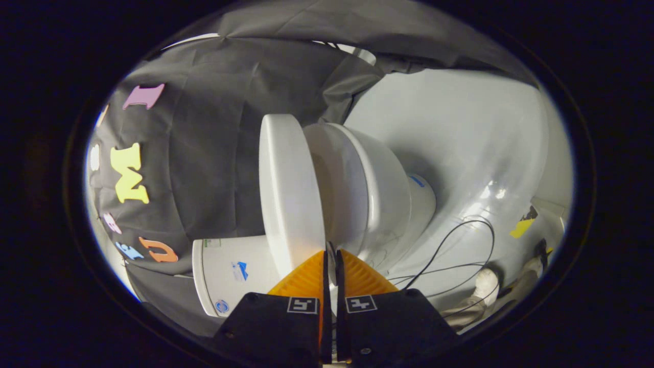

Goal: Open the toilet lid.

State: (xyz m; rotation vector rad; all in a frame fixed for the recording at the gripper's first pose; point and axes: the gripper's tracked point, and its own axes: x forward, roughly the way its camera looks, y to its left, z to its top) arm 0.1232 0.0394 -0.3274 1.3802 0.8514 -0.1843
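Directly ahead of the gripper (331, 255), starting right at the fingertips and running straight away from them: the white glossy plastic toilet lid (288, 189). Seen edge-on, long axis in line with the fingers, its near rim tucked into the slim gap between them. Already parted from the white ceramic toilet bowl (380, 194), which sits to one side of it across a wedge-shaped opening that widens away from the fingers. On the lid's other side, close by the fingers, the white boxy cistern (230, 273), set against the black cloth wall (214, 153).

Fingers drawn in narrow, nearly together, with only the thin lid rim between; apparently pinching it from both faces, though the contact itself is small and hard to make out.

Judging by the wedge, lid partly raised, not yet leaning back on the cistern. Coming move likely a swing of the rim toward the cistern side, away from the bowl. Thin black cables (460, 245) loop over the pale grey floor (460, 143) beyond the bowl, well apart from the lid.
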